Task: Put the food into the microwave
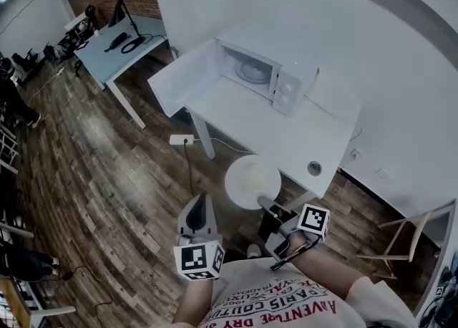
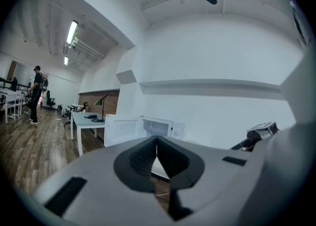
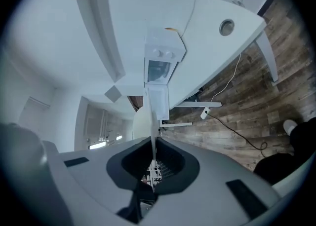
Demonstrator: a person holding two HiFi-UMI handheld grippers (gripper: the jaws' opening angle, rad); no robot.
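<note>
A white microwave [image 1: 261, 72] stands on a white table [image 1: 286, 140] with its door [image 1: 182, 79] swung wide open to the left and the turntable showing inside. My right gripper [image 1: 263, 201] is shut on the near rim of a round white plate [image 1: 250, 180], held level over the floor just short of the table's front edge. In the right gripper view the plate [image 3: 143, 121] shows edge-on between the closed jaws [image 3: 154, 143], pointing at the microwave [image 3: 160, 64]. What lies on the plate is too pale to make out. My left gripper [image 1: 201, 201] is shut and empty, left of the plate; it faces the microwave [image 2: 158, 127].
A grey-blue desk [image 1: 118, 47] with a lamp and cables stands at the back left. A power strip [image 1: 181, 139] and its cord lie on the wooden floor under the table. A wooden chair [image 1: 404, 237] is at the right. A person [image 2: 35, 94] stands far off.
</note>
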